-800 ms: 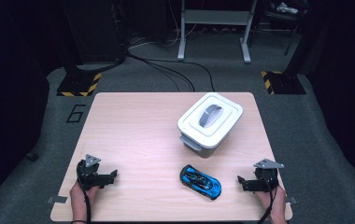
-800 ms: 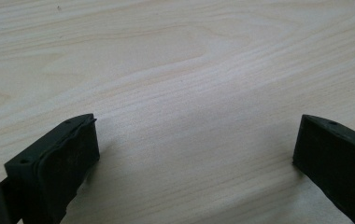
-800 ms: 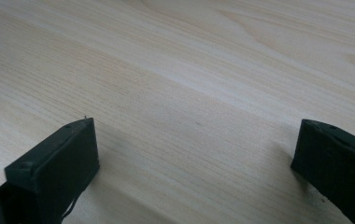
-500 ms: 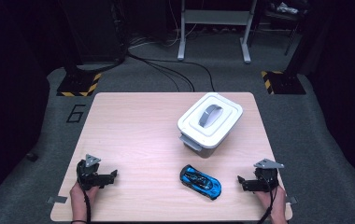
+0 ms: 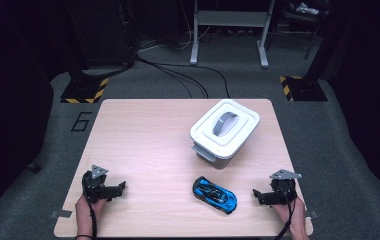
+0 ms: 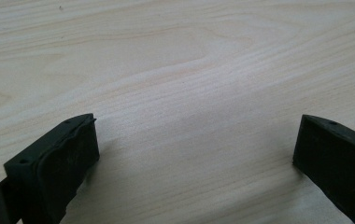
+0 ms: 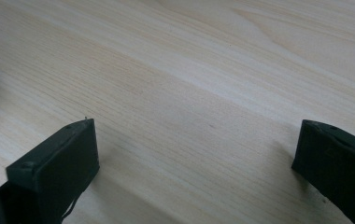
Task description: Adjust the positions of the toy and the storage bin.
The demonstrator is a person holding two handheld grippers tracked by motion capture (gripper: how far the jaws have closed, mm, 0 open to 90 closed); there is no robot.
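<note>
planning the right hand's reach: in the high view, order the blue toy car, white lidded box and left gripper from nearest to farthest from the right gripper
From the right gripper:
1. blue toy car, just beside it toward the table's middle
2. white lidded box, farther back on the table
3. left gripper, across at the near left edge

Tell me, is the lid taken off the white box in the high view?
No, the white box on the table has its lid with the grey handle in place on top.

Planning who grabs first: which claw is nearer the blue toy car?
Right. The right claw sits just to the right of the blue toy car, jaws open toward it. The left claw is well off to the car's left, near the table's other side.
</note>
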